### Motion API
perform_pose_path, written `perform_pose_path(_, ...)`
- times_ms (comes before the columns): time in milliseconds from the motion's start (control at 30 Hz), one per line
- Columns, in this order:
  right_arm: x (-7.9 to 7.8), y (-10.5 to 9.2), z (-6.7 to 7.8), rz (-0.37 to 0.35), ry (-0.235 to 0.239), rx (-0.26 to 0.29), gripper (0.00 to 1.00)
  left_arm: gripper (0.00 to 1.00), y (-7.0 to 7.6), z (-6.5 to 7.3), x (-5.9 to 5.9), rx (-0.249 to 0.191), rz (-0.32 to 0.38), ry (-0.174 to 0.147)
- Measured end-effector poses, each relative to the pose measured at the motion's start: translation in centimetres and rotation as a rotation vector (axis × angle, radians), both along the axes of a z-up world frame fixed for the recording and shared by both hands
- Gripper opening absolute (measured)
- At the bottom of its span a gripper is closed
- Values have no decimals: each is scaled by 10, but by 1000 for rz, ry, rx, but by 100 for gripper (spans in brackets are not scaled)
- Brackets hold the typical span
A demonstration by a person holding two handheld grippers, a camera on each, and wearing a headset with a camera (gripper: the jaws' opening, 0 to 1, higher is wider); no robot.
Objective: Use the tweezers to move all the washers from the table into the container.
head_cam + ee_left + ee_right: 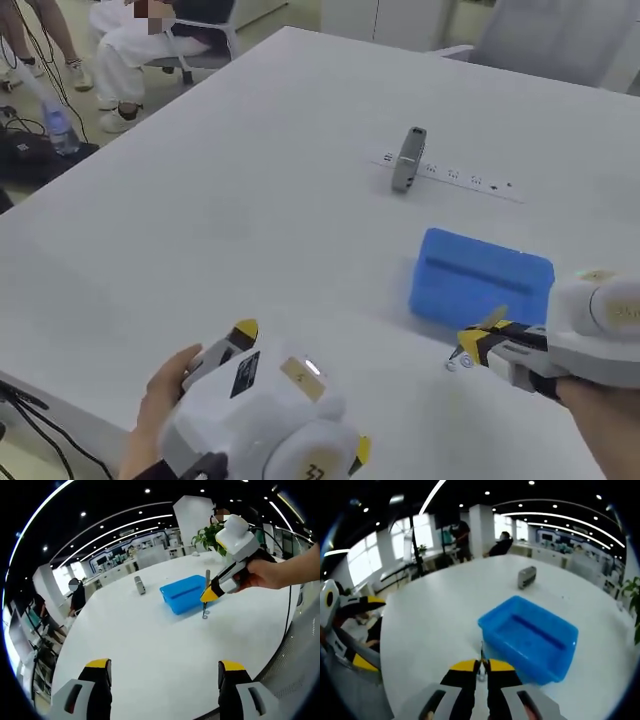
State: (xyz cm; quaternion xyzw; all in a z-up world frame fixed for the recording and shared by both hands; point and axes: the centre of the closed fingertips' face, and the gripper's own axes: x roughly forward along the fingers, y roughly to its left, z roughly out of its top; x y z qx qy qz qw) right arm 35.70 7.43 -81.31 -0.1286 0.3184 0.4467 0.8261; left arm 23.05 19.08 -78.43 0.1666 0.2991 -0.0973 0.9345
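My right tongs are clenched on the tweezers, tips down at the bench, with the blue container at 1 o'clock. My left tongs hang released. I judge this the pick-up step. The washers are too small to spot, so next comes a fine pinch.

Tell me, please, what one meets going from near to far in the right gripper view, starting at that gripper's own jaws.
right gripper, shut on the tweezers → blue container → grey device → standing person beyond the table's far edge.
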Motion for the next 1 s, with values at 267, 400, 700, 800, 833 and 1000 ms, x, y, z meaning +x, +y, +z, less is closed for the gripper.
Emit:
perform_pose_path(267, -1, -5, -4, 16, -17, -38, 4, 90, 0, -1, -1, 0, 2, 5)
perform_pose_path(400, 0, -5, -8, 10, -17, -37, 4, 90, 0, -1, -1, 2, 1, 7)
perform_pose_path(700, 3, -6, -9, -9, -16, -28, 3, 90, 1, -2, -1, 9, 0, 13)
perform_pose_path(800, 1, -5, -8, 1, -16, -43, 3, 90, 1, -2, -1, 9, -2, 12)
perform_pose_path(833, 1, -3, -4, 4, -24, -40, 3, 90, 0, -2, -1, 8, -1, 12)
perform_pose_path(1000, 7, 0, 21, 1, -64, -1, 3, 90, 1, -2, -1, 9, 2, 14)
